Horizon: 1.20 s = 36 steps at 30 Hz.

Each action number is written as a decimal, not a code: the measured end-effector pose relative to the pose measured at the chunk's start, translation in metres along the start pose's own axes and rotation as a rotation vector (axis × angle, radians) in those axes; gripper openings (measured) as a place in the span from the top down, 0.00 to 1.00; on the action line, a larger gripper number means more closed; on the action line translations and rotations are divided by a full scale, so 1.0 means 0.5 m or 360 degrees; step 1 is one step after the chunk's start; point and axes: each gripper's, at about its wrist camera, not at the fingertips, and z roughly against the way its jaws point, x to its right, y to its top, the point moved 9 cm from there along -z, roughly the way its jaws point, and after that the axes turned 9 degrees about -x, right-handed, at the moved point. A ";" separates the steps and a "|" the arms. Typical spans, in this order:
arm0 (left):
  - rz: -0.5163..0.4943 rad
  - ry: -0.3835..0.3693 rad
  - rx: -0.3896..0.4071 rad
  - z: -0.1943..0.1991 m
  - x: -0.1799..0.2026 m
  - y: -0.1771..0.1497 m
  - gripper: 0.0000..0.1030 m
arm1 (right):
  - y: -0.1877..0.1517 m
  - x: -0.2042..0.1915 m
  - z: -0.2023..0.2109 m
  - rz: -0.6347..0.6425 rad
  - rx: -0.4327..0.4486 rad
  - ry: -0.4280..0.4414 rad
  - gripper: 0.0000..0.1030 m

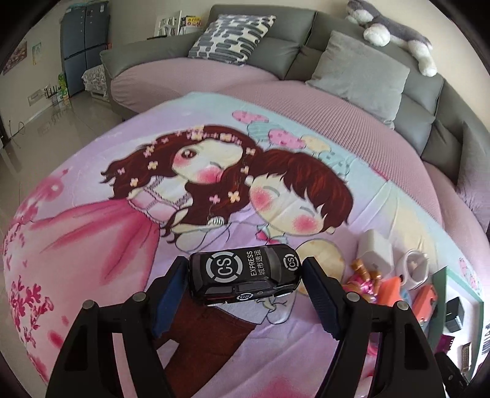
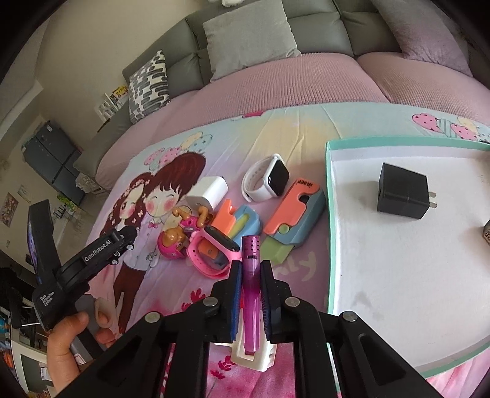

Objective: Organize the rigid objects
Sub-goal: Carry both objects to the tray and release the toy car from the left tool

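My left gripper (image 1: 245, 272) is shut on a black toy car (image 1: 243, 277) marked "CS EXPRESS", held just above the cartoon blanket (image 1: 122, 245). My right gripper (image 2: 249, 269) is shut on a purple pen-like stick (image 2: 251, 275) with a perforated tip and a white base. A teal-rimmed white tray (image 2: 329, 214) lies at the right with a black charger (image 2: 402, 191) in it. Loose items lie left of the tray: a white smartwatch (image 2: 266, 179), a white charger (image 2: 208, 191), two orange-and-blue toys (image 2: 298, 208), a pink watch (image 2: 211, 254) and a pink puppy toy (image 2: 174, 242).
The grey sofa (image 1: 275, 46) with cushions and a plush husky (image 1: 395, 27) curves behind the blanket. In the right wrist view the left gripper's body (image 2: 92, 260) and the hand holding it sit at the lower left. A small brown object (image 2: 486, 234) sits at the tray's right edge.
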 end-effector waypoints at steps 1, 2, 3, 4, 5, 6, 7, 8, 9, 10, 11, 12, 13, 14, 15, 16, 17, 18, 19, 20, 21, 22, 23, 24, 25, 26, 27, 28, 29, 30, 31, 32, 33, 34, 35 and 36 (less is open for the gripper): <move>-0.0005 -0.0015 0.0028 0.015 0.004 0.004 0.26 | 0.005 -0.003 0.014 0.0000 0.0037 0.0011 0.88; -0.0012 -0.0029 0.0053 0.028 0.009 0.006 0.26 | 0.010 -0.003 0.029 0.0002 0.0072 0.0019 0.88; -0.0022 -0.0042 0.0077 0.041 0.016 0.009 0.26 | 0.014 -0.004 0.042 0.0000 0.0101 0.0023 0.88; -0.0032 -0.0053 0.0094 0.050 0.022 0.013 0.26 | 0.018 -0.003 0.053 -0.0006 0.0129 0.0029 0.88; -0.0044 -0.0065 0.0110 0.057 0.029 0.016 0.26 | 0.022 -0.002 0.065 -0.0014 0.0154 0.0037 0.88; -0.0058 -0.0078 0.0124 0.065 0.037 0.017 0.26 | 0.025 0.000 0.074 -0.0022 0.0177 0.0041 0.88; -0.0073 -0.0091 0.0138 0.075 0.046 0.017 0.26 | 0.028 0.004 0.086 -0.0031 0.0200 0.0043 0.88; -0.0089 -0.0103 0.0151 0.084 0.056 0.017 0.26 | 0.032 0.008 0.095 -0.0039 0.0221 0.0041 0.88; -0.0103 -0.0111 0.0162 0.090 0.065 0.019 0.26 | 0.035 0.012 0.104 -0.0048 0.0240 0.0038 0.88; -0.0120 -0.0121 0.0175 0.098 0.075 0.019 0.26 | 0.037 0.017 0.112 -0.0059 0.0258 0.0034 0.88; -0.0137 -0.0130 0.0185 0.106 0.085 0.017 0.26 | 0.040 0.023 0.119 -0.0073 0.0275 0.0033 0.88; -0.0156 -0.0140 0.0192 0.112 0.096 0.015 0.26 | 0.042 0.029 0.127 -0.0086 0.0289 0.0030 0.88; -0.0176 -0.0150 0.0197 0.117 0.108 0.013 0.26 | 0.044 0.036 0.133 -0.0098 0.0303 0.0023 0.88; -0.0195 -0.0160 0.0196 0.120 0.120 0.009 0.26 | 0.046 0.046 0.141 -0.0111 0.0321 0.0008 0.88; -0.0217 -0.0174 0.0187 0.121 0.134 0.004 0.26 | 0.049 0.057 0.148 -0.0124 0.0335 -0.0013 0.88; -0.0240 -0.0195 0.0177 0.121 0.150 -0.002 0.26 | 0.051 0.068 0.154 -0.0138 0.0347 -0.0035 0.88; -0.0262 -0.0214 0.0167 0.121 0.165 -0.009 0.26 | 0.052 0.082 0.160 -0.0156 0.0358 -0.0053 0.88; -0.0290 -0.0228 0.0159 0.122 0.182 -0.015 0.26 | 0.053 0.096 0.167 -0.0174 0.0369 -0.0072 0.88; -0.0326 -0.0239 0.0158 0.125 0.201 -0.023 0.26 | 0.054 0.112 0.174 -0.0192 0.0379 -0.0097 0.88; -0.0358 -0.0250 0.0160 0.128 0.219 -0.030 0.26 | 0.054 0.131 0.182 -0.0217 0.0392 -0.0130 0.88; -0.0398 -0.0267 0.0161 0.133 0.240 -0.038 0.26 | 0.053 0.151 0.191 -0.0244 0.0405 -0.0167 0.88; -0.0434 -0.0284 0.0160 0.136 0.260 -0.046 0.26 | 0.052 0.171 0.199 -0.0272 0.0415 -0.0202 0.88; -0.0467 -0.0299 0.0159 0.138 0.279 -0.054 0.26 | 0.050 0.193 0.208 -0.0305 0.0426 -0.0233 0.88; -0.0510 -0.0317 0.0156 0.141 0.302 -0.065 0.26 | 0.048 0.213 0.217 -0.0340 0.0436 -0.0260 0.88; -0.0546 -0.0330 0.0150 0.143 0.320 -0.074 0.26 | 0.045 0.232 0.224 -0.0373 0.0440 -0.0286 0.88; -0.0587 -0.0343 0.0141 0.145 0.341 -0.085 0.26 | 0.043 0.250 0.232 -0.0399 0.0445 -0.0310 0.88; -0.0620 -0.0354 0.0137 0.147 0.360 -0.094 0.26 | 0.041 0.267 0.239 -0.0422 0.0451 -0.0338 0.88; -0.0656 -0.0369 0.0132 0.150 0.380 -0.106 0.26 | 0.038 0.283 0.247 -0.0447 0.0458 -0.0366 0.88; -0.0690 -0.0387 0.0128 0.153 0.399 -0.118 0.26 | 0.034 0.299 0.256 -0.0471 0.0466 -0.0391 0.88; -0.0725 -0.0409 0.0122 0.155 0.418 -0.130 0.26 | 0.031 0.313 0.263 -0.0493 0.0472 -0.0414 0.88; -0.0758 -0.0429 0.0113 0.156 0.437 -0.143 0.26 | 0.028 0.325 0.270 -0.0512 0.0478 -0.0437 0.88; -0.0786 -0.0445 0.0103 0.156 0.453 -0.155 0.26 | 0.024 0.337 0.275 -0.0529 0.0482 -0.0463 0.88; -0.0815 -0.0459 0.0093 0.156 0.469 -0.167 0.26 | 0.021 0.348 0.281 -0.0544 0.0485 -0.0491 0.88; -0.0845 -0.0470 0.0083 0.156 0.484 -0.180 0.26 | 0.017 0.358 0.286 -0.0558 0.0488 -0.0516 0.88; -0.0869 -0.0479 0.0074 0.155 0.497 -0.191 0.26 | 0.014 0.369 0.292 -0.0575 0.0494 -0.0536 0.88; -0.0893 -0.0487 0.0063 0.152 0.510 -0.202 0.26 | 0.011 0.379 0.299 -0.0591 0.0500 -0.0549 0.88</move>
